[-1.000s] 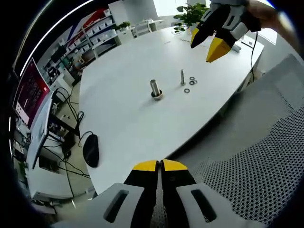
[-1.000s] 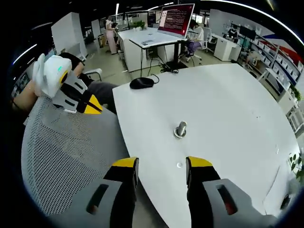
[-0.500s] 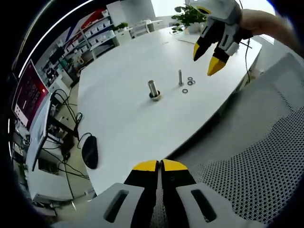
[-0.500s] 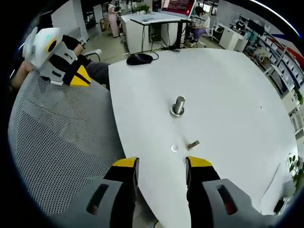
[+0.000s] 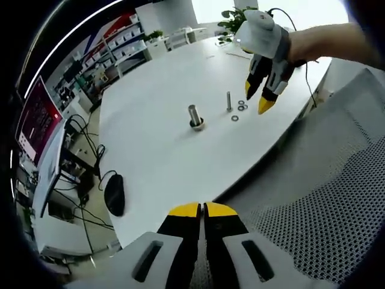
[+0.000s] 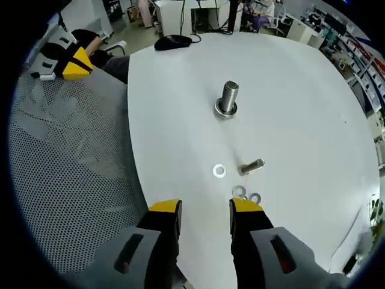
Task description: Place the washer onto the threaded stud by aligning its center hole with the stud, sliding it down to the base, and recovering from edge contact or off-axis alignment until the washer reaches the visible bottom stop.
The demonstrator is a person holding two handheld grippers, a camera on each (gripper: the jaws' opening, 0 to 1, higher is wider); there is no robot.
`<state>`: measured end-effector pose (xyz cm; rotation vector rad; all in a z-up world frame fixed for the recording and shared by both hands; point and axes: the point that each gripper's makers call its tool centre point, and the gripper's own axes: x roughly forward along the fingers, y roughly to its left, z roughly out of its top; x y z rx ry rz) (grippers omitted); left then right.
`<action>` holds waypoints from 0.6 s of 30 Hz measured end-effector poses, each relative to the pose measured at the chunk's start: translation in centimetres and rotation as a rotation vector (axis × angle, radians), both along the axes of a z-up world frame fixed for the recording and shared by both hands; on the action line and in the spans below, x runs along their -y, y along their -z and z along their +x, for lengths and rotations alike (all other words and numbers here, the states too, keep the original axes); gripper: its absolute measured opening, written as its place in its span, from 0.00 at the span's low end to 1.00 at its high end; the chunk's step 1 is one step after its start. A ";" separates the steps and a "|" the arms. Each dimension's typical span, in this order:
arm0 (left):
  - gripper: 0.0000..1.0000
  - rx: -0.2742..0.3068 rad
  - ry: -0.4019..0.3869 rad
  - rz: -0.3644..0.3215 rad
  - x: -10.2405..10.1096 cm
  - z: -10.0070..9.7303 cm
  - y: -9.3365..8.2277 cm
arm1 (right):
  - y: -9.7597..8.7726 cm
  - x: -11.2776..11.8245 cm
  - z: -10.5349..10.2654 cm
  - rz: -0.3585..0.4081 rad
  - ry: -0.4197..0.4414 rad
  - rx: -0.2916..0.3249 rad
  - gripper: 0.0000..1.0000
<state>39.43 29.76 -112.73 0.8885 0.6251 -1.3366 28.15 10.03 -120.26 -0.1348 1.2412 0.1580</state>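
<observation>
Right gripper view: your right hand-held gripper [image 6: 204, 211] hangs over the near edge of the white tabletop [image 6: 301, 108], jaws parted and holding nothing. A grey mesh chair back [image 6: 66, 174] lies to its left. Straight ahead, well beyond the jaw tips, the large threaded stud [image 6: 228, 99] stands upright on its base. A slimmer bolt [image 6: 251, 167] stands between stud and jaws, slightly right. One washer [image 6: 219, 171] lies flat just left of that bolt; two more washers [image 6: 246, 194] lie touching, immediately ahead of the right jaw tip.

Left gripper view: your left hand-held gripper [image 5: 202, 211] has its jaws pressed together, empty, back from the tabletop edge. A black mouse [image 5: 114, 192] rests ahead to its left.
</observation>
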 end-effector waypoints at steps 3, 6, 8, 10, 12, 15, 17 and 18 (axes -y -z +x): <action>0.00 -0.001 0.003 -0.010 0.2 0.0 -0.1 | 0.4 0.0 0.6 0.016 0.001 -0.002 0.34; 0.00 -0.003 0.016 0.002 0.0 -0.2 0.0 | 1.1 -0.1 1.2 0.032 0.005 -0.010 0.34; 0.00 -0.005 0.015 0.000 0.1 -0.2 0.0 | 1.7 0.2 1.6 0.040 0.007 -0.017 0.34; 0.00 -0.004 0.015 -0.002 0.1 -0.2 0.0 | 2.0 0.2 1.8 0.044 0.018 -0.022 0.33; 0.00 -0.004 0.014 -0.005 0.1 -0.2 0.0 | 2.3 0.3 2.2 0.045 0.036 -0.017 0.32; 0.00 -0.004 0.012 -0.008 0.1 -0.2 -0.1 | 3.1 0.3 2.4 0.048 0.043 -0.025 0.31; 0.00 -0.004 0.012 -0.011 0.2 -0.2 -0.1 | 3.4 0.3 2.6 0.045 0.046 -0.029 0.30; 0.00 -0.004 0.012 -0.012 0.2 -0.2 -0.1 | 3.6 0.3 2.8 0.044 0.049 -0.027 0.30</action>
